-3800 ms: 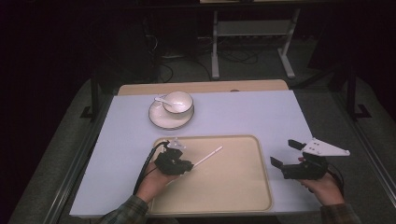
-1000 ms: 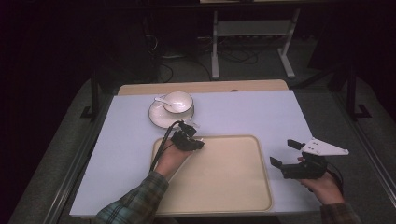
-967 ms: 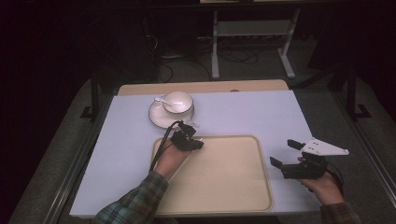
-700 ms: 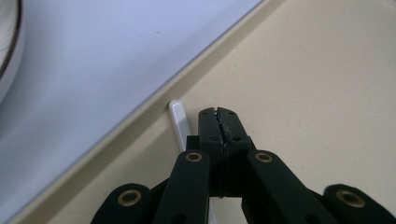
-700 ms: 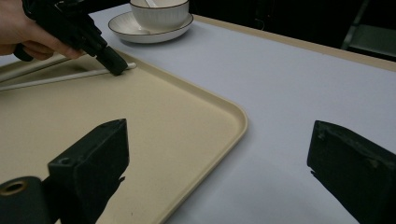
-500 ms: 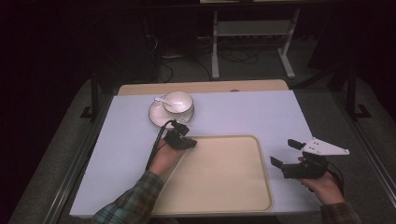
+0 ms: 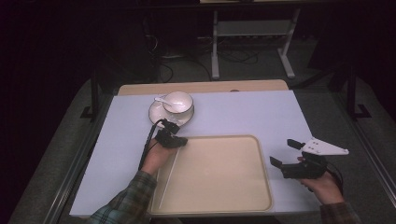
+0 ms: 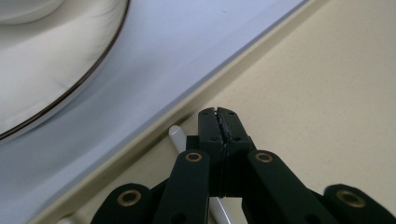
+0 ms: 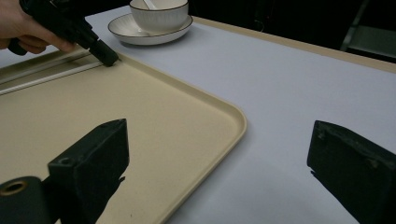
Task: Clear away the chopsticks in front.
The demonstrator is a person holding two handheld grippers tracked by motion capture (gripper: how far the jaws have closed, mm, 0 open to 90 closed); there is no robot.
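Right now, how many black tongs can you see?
2. The left black tongs are shut, tip down at the far left corner of the beige plastic tray. The right black tongs are open, just past the tray's right edge. None looks hidden.

A beige tray [image 7: 219, 177] lies on the near half of a pale table [image 7: 252, 112]. The left gripper [image 7: 180, 140] rests at the tray's far left corner, tips pointing right; its jaws look closed, though they are small and dark here. A thin white stick [image 7: 167, 175] lies along the tray's left rim, running toward the near edge. Just beyond the gripper, a white cup [image 7: 178, 102] sits on a saucer [image 7: 159, 114]. The right gripper [image 7: 287, 154] hovers off the tray's right edge, jaws standing apart.
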